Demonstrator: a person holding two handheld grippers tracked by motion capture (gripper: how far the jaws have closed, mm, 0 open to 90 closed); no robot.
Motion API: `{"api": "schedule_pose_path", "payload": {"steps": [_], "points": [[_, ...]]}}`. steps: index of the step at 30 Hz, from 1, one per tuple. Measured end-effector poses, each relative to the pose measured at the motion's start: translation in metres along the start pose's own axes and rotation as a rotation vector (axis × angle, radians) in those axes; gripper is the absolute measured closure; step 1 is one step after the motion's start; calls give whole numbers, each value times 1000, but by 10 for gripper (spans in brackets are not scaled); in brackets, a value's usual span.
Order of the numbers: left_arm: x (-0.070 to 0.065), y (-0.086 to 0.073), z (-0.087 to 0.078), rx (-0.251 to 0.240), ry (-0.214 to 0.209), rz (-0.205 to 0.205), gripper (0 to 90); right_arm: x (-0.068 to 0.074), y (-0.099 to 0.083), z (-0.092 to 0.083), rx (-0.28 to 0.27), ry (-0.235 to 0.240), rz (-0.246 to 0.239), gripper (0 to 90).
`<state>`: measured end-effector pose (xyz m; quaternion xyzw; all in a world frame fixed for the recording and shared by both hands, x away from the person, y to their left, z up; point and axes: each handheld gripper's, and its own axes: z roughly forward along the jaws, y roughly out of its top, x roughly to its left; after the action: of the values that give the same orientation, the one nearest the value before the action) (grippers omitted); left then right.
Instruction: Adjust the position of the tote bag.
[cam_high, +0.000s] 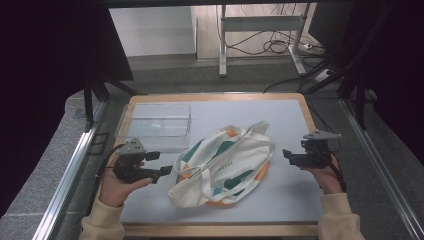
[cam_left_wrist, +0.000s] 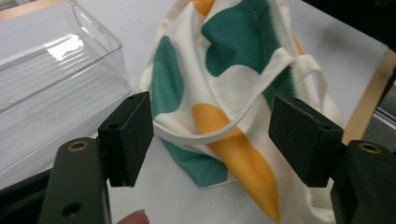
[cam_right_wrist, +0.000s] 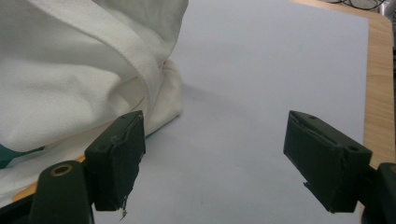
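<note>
A cream tote bag (cam_high: 222, 167) with green and orange patches lies crumpled in the middle of the pale blue mat (cam_high: 290, 200), its straps looped on top. My left gripper (cam_high: 159, 164) sits just left of the bag, open, jaws pointing at it. In the left gripper view the bag (cam_left_wrist: 233, 93) and a strap (cam_left_wrist: 205, 135) lie ahead of the wide-apart pads (cam_left_wrist: 128, 135), nothing between them. My right gripper (cam_high: 289, 156) is open to the right of the bag, a short gap away. In the right gripper view the bag's edge (cam_right_wrist: 84, 70) lies beyond the left pad (cam_right_wrist: 119, 158).
A clear plastic box (cam_high: 156, 125) stands at the back left of the mat, also in the left gripper view (cam_left_wrist: 51, 79). The wooden table edge (cam_high: 220, 230) frames the mat. Bare mat (cam_right_wrist: 261, 74) lies to the right of the bag. Metal rails run along both sides.
</note>
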<state>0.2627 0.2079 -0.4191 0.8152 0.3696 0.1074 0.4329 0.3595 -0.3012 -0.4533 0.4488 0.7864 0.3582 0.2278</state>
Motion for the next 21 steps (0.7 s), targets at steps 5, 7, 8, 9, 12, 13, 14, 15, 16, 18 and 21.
{"api": "schedule_pose_path", "payload": {"steps": [5, 7, 8, 9, 12, 13, 14, 15, 16, 18, 21], "points": [[-8, -2, 5, 35, -18, 11, 309, -1, -1, 0, 0, -5, 5, 203], [-11, -3, 5, 38, -34, 6, 310, -1, -1, 0, -2, -11, 3, 201], [-13, -3, 4, 32, -48, 5, 312, -1, -1, 0, -3, -15, 1, 200], [-14, -4, 4, 28, -58, 7, 313, -1, -1, 0, -3, -17, 0, 199], [-20, -4, 3, 29, -67, 15, 316, 0, -1, 0, -1, -19, 0, 197], [-21, -4, 2, 28, -71, 21, 317, 0, -1, 1, 1, -23, -1, 195], [-23, -3, 3, 30, -75, 25, 317, 0, -1, 1, 1, -23, -1, 195], [-25, -3, 3, 33, -79, 24, 317, 0, -1, 1, 4, -23, 0, 195], [-26, -4, 5, 39, -82, 26, 319, 0, -1, 1, 7, -23, -3, 194], [-29, -6, 10, 55, -97, 28, 321, 0, -1, 2, 9, -26, -2, 194], [-32, -8, 20, 70, -115, 26, 332, 0, -2, 3, 12, -30, -3, 191]]}}
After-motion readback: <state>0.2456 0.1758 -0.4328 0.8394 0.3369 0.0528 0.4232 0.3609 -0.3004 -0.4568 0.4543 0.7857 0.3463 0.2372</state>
